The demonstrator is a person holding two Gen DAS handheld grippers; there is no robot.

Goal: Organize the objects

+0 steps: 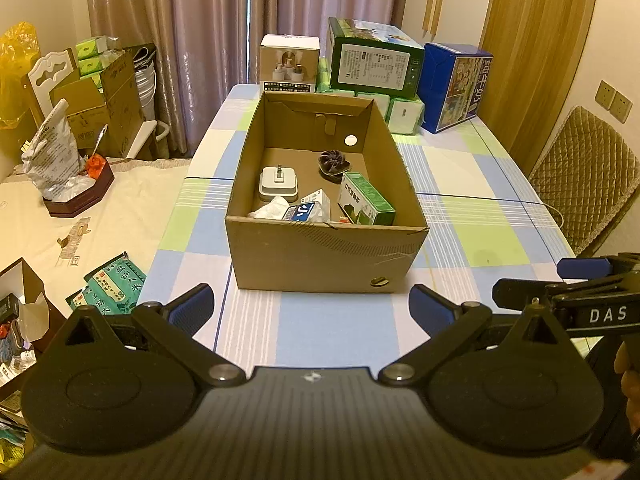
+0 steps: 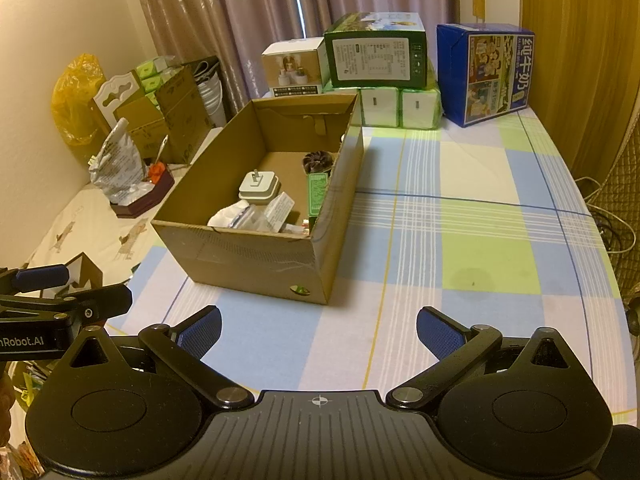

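box wall (image 2: 336, 184) hides most of green carton (image 2: 317, 196).

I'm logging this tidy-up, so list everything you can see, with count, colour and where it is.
Cardboard box: one, brown, open, on the checked tablecloth.
White plug adapter: one, inside the box, left.
Dark flower-shaped item: one, inside, toward the back.
Green carton: one, inside, right.
Blue and white packet: one, inside, front, beside crumpled white tissue.
Checked tablecloth: blue, green and white.
Stacked boxes at the far end: white, green, blue, on green tissue packs.
Green rice bags: apparently two, on the cream table, left.
Left gripper: open, empty.
Right gripper: open, empty.
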